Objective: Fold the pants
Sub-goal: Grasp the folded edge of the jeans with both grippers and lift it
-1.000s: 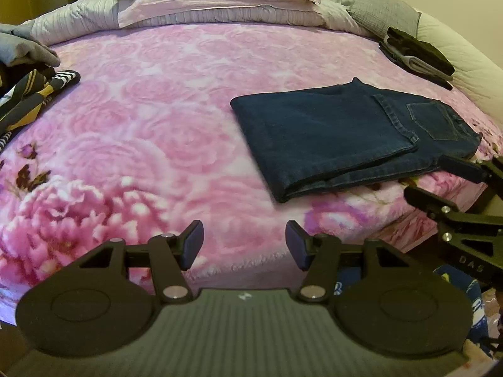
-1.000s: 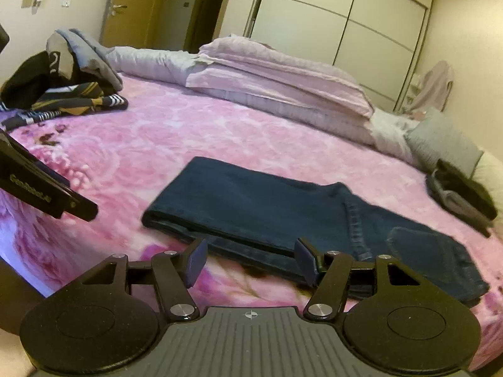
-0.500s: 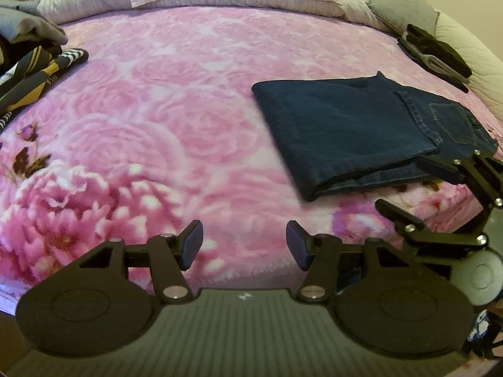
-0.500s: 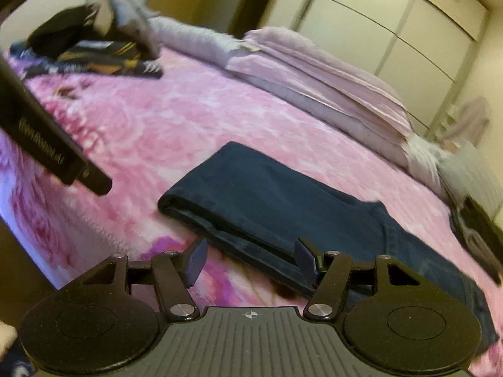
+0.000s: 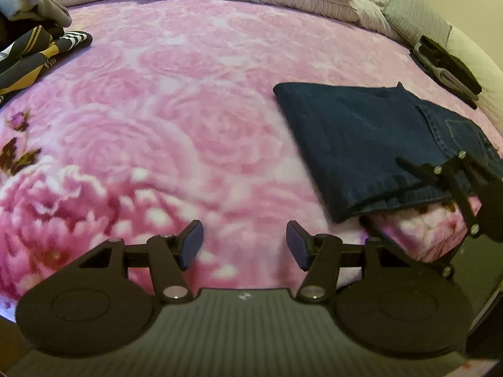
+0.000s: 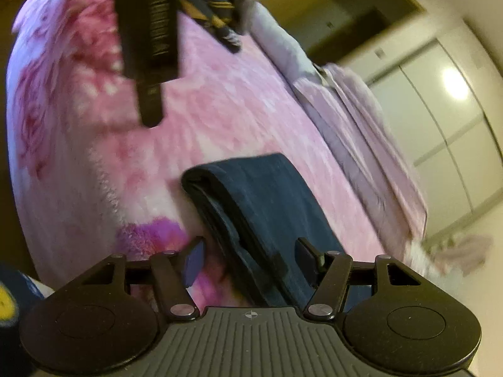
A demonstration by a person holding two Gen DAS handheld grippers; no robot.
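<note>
Clothes pile (image 5: 34,40) far from jeans (image 5: 371,144) (dark bundle (image 5: 446,62) nearer).

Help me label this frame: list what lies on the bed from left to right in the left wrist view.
Grey garment with the striped black-and-gold clothing just below it → open stretch of pink floral blanket → folded dark blue jeans → right hand-held gripper at the jeans' near edge → black and grey folded clothes by the far right edge.

The folded dark-blue denim pants (image 5: 361,138) looked coarse and matt, with stitched seams. The pink rose-patterned fleece blanket (image 5: 176,100) beneath them was fuzzy and soft. The black matt plastic left gripper (image 5: 244,245) carried shiny metal pivot screws and dull blue pads (image 5: 192,243).
</note>
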